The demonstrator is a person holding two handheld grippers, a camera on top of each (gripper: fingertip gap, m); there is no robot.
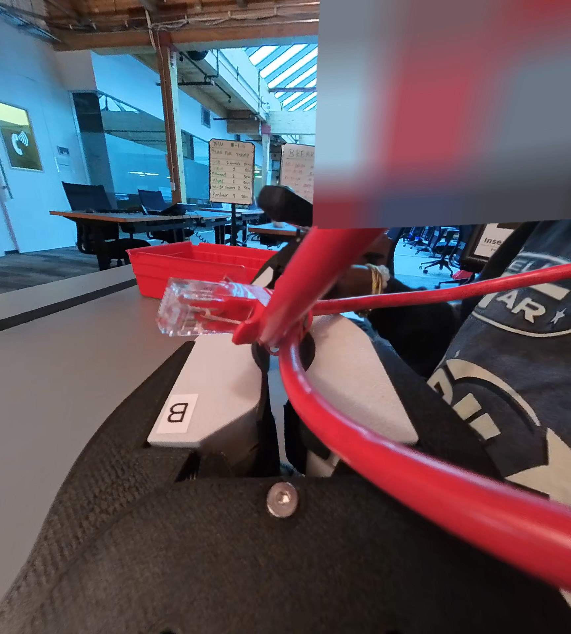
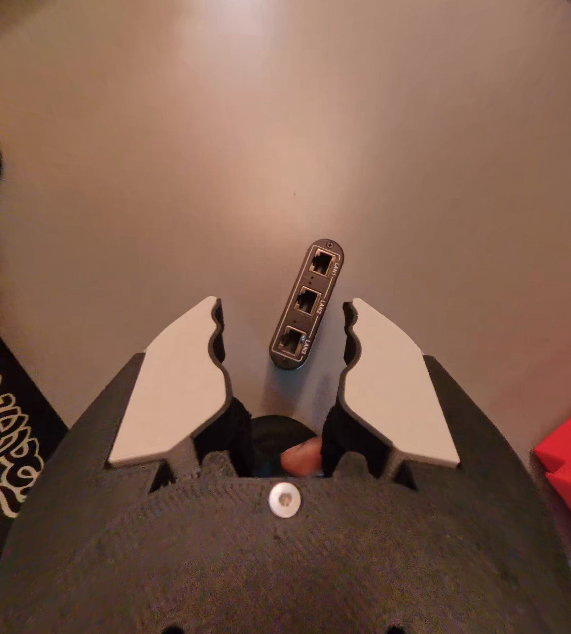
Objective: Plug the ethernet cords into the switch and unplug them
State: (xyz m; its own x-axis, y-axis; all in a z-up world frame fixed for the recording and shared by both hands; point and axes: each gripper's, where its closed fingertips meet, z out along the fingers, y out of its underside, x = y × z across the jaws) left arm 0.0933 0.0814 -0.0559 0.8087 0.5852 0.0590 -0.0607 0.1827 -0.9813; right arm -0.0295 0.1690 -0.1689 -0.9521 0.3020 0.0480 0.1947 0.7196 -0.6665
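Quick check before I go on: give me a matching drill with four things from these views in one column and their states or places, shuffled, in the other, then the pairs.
Things:
1. left gripper
2. right gripper
3. switch
4. red bin

States or places:
A. open, holding nothing
B. on the table with all three ports empty
C. shut on the red cord just behind its clear plug
D. on the table beyond the plug

Pairs: 1-C, 2-A, 3-B, 4-D
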